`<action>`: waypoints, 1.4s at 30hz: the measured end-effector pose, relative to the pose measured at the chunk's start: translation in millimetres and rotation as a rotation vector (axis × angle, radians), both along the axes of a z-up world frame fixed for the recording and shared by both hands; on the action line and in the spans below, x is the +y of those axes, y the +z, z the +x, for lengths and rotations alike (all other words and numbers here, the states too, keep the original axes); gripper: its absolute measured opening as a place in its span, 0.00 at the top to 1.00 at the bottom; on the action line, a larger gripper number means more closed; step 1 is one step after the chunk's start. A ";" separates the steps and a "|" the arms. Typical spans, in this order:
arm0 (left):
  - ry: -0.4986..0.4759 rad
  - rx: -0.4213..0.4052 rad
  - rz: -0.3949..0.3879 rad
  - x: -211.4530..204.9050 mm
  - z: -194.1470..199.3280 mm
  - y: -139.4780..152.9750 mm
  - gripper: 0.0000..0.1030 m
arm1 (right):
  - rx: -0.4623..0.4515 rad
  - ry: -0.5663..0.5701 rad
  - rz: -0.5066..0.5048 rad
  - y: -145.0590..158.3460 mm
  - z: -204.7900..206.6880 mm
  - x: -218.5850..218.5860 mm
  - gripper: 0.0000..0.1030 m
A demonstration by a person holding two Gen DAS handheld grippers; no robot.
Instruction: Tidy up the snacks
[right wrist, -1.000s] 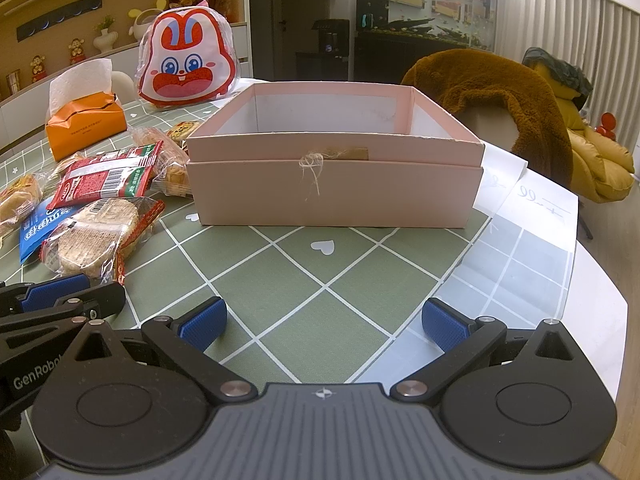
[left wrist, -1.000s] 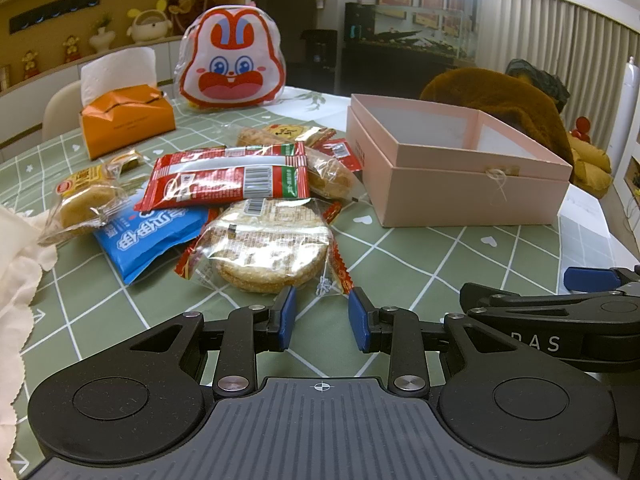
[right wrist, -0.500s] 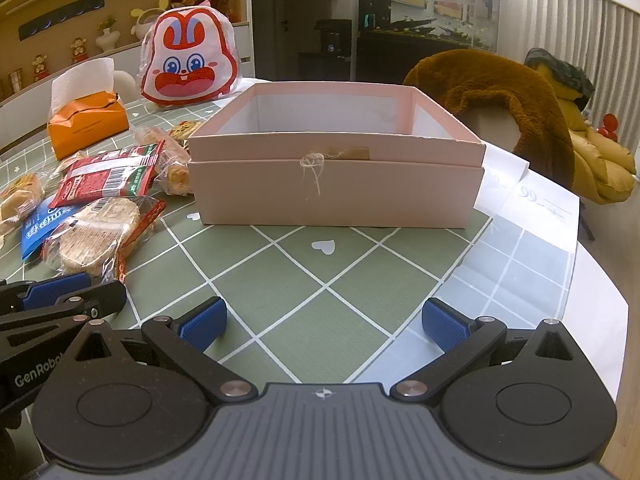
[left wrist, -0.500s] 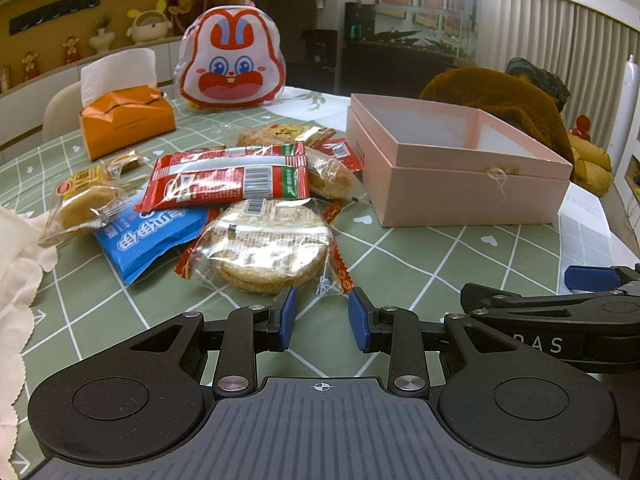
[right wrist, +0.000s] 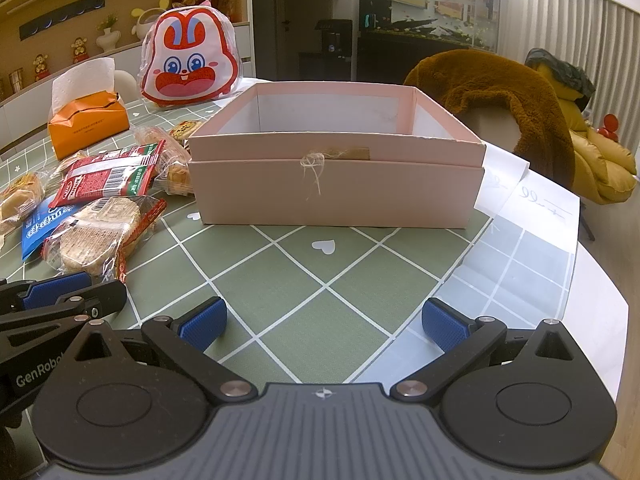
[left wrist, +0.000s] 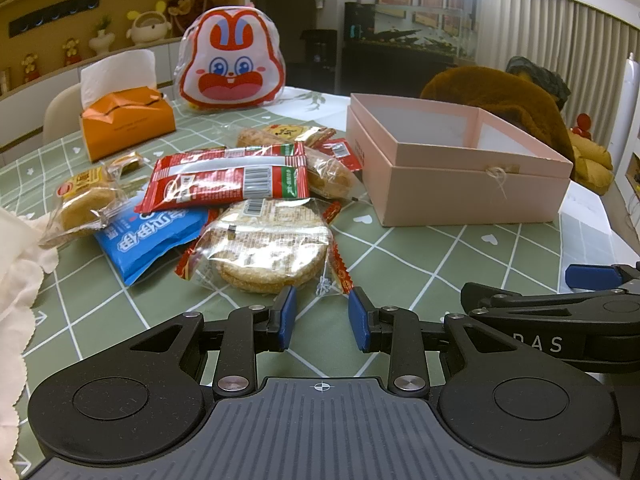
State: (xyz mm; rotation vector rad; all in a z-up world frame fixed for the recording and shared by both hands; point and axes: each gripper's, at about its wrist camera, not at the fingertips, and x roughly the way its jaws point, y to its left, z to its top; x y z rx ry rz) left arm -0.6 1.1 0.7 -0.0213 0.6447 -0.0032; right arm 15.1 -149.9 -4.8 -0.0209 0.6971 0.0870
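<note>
"GenRobot" left gripper (left wrist: pixel 322 316) narrowly parted – right gripper (right wrist: pixel 324 320) spread wide, both empty.

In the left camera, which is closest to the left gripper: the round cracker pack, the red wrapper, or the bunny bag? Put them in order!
1. Round cracker pack, right in front of the left gripper.
2. Red wrapper, behind the cracker pack, a little left.
3. Bunny bag, standing at the far side of the table, farthest.

I see wooden shelves (right wrist: pixel 60 8) with figurines on the left, pleated curtains (right wrist: pixel 560 16) right, and a fur-draped chair (right wrist: pixel 500 92) behind.
</note>
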 end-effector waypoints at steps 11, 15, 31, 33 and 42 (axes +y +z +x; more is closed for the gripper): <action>0.000 0.000 0.001 0.2 -0.1 0.0 0.67 | 0.036 0.029 -0.004 3.2 1.5 -1.2 0.00; 0.006 -0.002 -0.017 3.2 -0.4 0.6 0.69 | 0.117 0.085 -0.016 8.7 6.7 -5.4 0.00; 0.324 0.163 -0.170 183.3 90.0 120.8 0.76 | 0.242 0.339 0.088 97.9 62.9 19.7 0.06; 0.398 0.164 -0.259 204.9 80.1 117.1 0.75 | 0.193 0.375 0.102 135.7 89.1 42.6 0.04; 0.534 0.210 -0.353 213.6 42.8 110.7 0.75 | 0.227 0.493 -0.010 184.2 206.6 207.9 0.00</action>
